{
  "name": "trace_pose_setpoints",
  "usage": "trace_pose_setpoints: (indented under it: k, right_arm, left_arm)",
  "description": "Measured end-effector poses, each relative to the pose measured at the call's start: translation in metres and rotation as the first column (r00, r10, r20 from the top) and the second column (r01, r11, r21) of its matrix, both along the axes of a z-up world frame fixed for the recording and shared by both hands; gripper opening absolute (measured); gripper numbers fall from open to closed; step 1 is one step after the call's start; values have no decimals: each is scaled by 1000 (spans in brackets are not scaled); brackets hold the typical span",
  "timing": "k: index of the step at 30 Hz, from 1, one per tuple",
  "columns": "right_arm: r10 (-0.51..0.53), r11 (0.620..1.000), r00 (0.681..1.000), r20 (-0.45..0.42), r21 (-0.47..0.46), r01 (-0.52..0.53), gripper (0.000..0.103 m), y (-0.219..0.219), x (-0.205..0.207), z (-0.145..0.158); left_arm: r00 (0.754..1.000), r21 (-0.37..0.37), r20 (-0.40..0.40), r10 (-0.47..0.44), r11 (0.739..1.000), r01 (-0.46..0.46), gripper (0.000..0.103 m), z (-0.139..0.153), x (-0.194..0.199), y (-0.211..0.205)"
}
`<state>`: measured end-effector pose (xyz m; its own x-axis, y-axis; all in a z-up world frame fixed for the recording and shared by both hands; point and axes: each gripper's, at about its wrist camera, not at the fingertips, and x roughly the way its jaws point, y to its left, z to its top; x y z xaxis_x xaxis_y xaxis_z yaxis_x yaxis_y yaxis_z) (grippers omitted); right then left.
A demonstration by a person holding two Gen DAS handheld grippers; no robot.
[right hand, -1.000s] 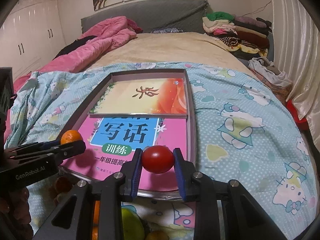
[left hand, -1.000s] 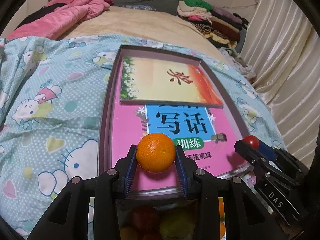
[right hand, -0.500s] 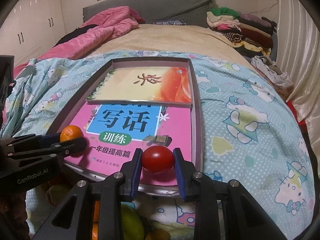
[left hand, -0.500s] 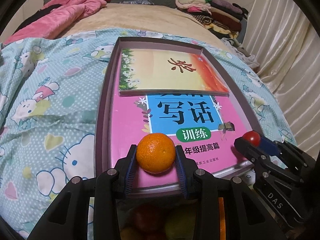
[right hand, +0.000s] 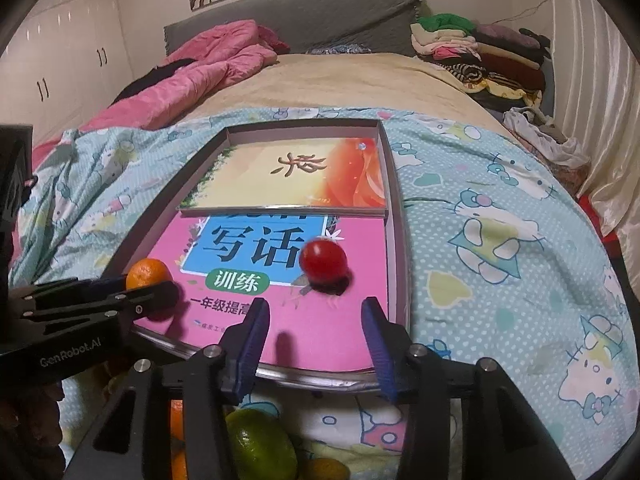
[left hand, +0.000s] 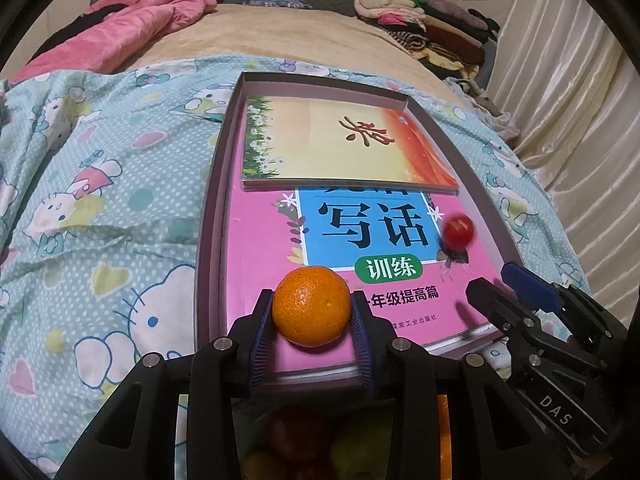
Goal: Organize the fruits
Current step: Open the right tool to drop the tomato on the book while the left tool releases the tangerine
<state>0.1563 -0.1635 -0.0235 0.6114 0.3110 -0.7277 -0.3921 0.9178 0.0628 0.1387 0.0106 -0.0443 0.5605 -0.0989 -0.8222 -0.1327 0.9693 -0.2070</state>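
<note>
While you hold both grippers over the near end of the tray, this is what shows:

Tray edges: the shallow tray [right hand: 400, 216] lies on the cartoon-print blanket [right hand: 500, 240]; your right gripper [right hand: 316, 340] hangs over its near rim, close to the right wall.
Open room: the pink book [right hand: 340, 320] is bare in front of your right jaws, and bare blanket runs well to the right of the tray (on the left side your other gripper takes the room).
Left gripper: your left gripper [left hand: 312, 320] is clenched on the orange [left hand: 311, 306], both pads pressing its sides, over the near left part of the pink book.
Right gripper: the jaws have just been opening and now stand apart with nothing between them.
Change: half a second ago the tomato [right hand: 323, 260] sat between the right pads; now it is released and lies beyond them on the pink book, a little blurred, near the right wall of the tray.
Tray content: the pink book, a yellow-orange book [right hand: 296, 176] lying over its far end, and the tomato.
Fruit below: under your grippers, outside the tray, you see a green fruit [right hand: 260, 444] and some orange ones; what holds them I cannot tell.
</note>
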Motion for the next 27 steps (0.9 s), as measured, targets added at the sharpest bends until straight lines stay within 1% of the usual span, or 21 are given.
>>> trace_pose_setpoints:
  k: [1,3,5,6,11,13,14,15,16,19,21,23,26,27]
  right_arm:
    - [-2,1000,1000,4,1,2,48,0,0,1]
    - [-7,1000,1000,14,5,7,49,-1,-1,3]
    - [-11,1000,1000,18,14,11,52,-3,-2,5]
    - [-11,1000,1000,20,18,11,53,-3,-2,5]
    - [-15,999,999,29,29,14,54,-4,-3,8]
    - [-15,999,999,32,35,14,57,-5,-4,10]
    - [-18,999,999,36,37,17,58,-5,-5,10]
    - [-21,999,999,38,40,19,60,-6,-5,11]
    - [-20,999,999,39,46,18,61,-7,-5,12]
    - [-25,998,998,50,53,22,63,-8,-7,14]
    - [-29,998,998,54,54,26,66,-9,-7,16]
    - [-30,998,998,56,57,27,67,-9,-8,17]
    - [-33,997,997,63,67,29,68,-11,-9,19]
    - [-36,997,997,67,69,32,69,-11,-10,20]
  left_arm:
    - [1000,0,4,3,1000,-3,40,1,-1,1]
    - [1000,-5,19,8,1000,-8,46,4,-3,2]
    - [999,-13,37,11,1000,-11,50,8,-5,4]
    - [999,-17,46,13,1000,-12,50,10,-6,4]
    - [997,-17,76,19,1000,-18,54,18,-10,6]
    - [996,-17,86,22,1000,-21,55,21,-12,7]
    - [995,-16,92,23,1000,-21,58,22,-13,7]
    - [995,-14,96,24,1000,-23,63,23,-14,8]
    - [994,-14,105,27,1000,-26,65,26,-15,9]
    - [991,-12,129,28,1000,-27,66,32,-19,10]
    - [990,-11,138,31,999,-30,71,36,-21,12]
    - [989,-13,144,37,999,-35,71,39,-23,14]
    - [988,-16,148,43,999,-41,75,43,-27,17]
    - [988,-16,148,42,999,-40,76,44,-28,18]
